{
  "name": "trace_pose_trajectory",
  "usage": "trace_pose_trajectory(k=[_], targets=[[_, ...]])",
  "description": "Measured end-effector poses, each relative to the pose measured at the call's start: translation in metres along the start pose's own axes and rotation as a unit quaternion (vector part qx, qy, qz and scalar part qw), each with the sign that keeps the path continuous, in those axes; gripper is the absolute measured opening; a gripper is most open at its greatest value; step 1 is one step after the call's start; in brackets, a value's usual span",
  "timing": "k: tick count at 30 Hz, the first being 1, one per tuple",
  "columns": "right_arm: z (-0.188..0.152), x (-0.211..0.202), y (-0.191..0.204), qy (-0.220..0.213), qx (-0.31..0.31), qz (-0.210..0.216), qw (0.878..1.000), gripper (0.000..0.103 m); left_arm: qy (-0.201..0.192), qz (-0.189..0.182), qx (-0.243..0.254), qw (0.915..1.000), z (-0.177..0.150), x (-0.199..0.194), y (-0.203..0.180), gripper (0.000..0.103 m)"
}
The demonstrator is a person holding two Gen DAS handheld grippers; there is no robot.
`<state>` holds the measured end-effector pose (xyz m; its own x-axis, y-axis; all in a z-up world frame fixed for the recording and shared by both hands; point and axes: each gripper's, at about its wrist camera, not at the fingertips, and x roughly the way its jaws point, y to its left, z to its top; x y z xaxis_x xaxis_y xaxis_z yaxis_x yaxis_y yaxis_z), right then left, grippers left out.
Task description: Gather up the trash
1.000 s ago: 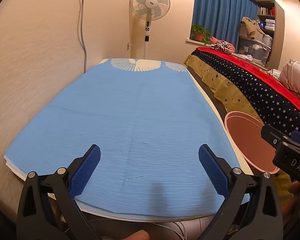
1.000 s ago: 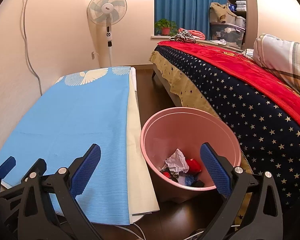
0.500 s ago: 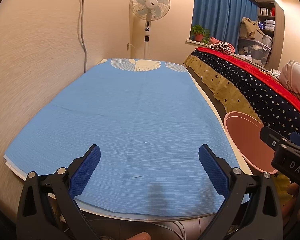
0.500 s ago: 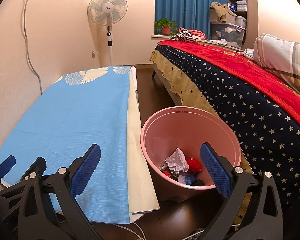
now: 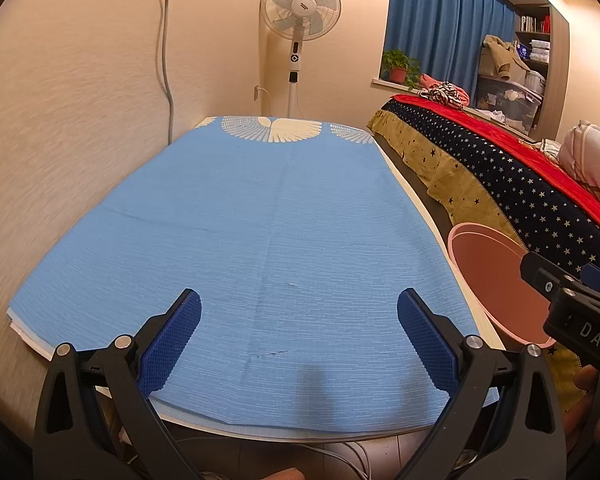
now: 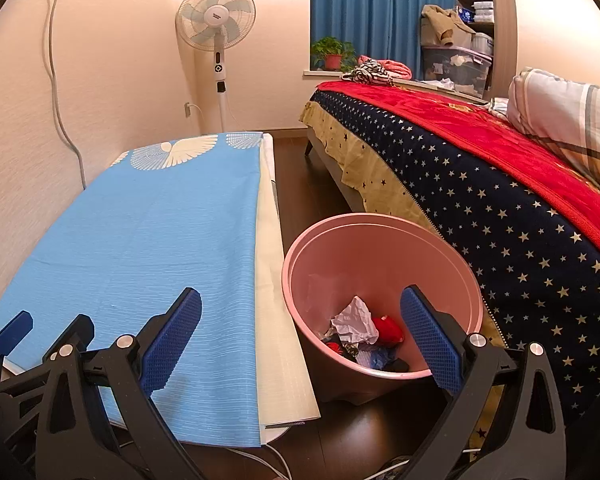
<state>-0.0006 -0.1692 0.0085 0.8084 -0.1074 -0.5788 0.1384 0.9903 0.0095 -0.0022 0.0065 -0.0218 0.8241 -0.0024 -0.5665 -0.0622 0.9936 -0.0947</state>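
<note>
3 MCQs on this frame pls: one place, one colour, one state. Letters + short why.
1. Where does the bin stand?
A. On the blue cloth
B. On the floor between the table and the bed
C. On the bed

2. What colour is the bin?
A. Pink
B. Green
C. White

3. How do the two grippers stand?
A. Both shut on trash
B. Left shut, right open
C. Both open and holding nothing

Key: 1 B, it sits on dark floor, with the blue cloth on one side and the bed on the other. 2 A, rim and walls are pink. 3 C, left gripper and right gripper show wide gaps with nothing between the pads.
</note>
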Motion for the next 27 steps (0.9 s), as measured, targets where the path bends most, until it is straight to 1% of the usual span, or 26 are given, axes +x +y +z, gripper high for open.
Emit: trace_pose_trajectory(k=[15,27], targets=[[-0.0009,-0.0007,0.0021,0.0,-0.003,0.002,1.0,0.098,0.003,-0.002,-0.002,1.0,-0.0019,-0.0011,-0.0007,0.095],[-0.0018,-0.001,0.0048,0.002,-0.006,0.003,1.0,0.098,0.004,0.004,0.005,1.0,-0.0024,-0.0016,-0.0027,0.095]])
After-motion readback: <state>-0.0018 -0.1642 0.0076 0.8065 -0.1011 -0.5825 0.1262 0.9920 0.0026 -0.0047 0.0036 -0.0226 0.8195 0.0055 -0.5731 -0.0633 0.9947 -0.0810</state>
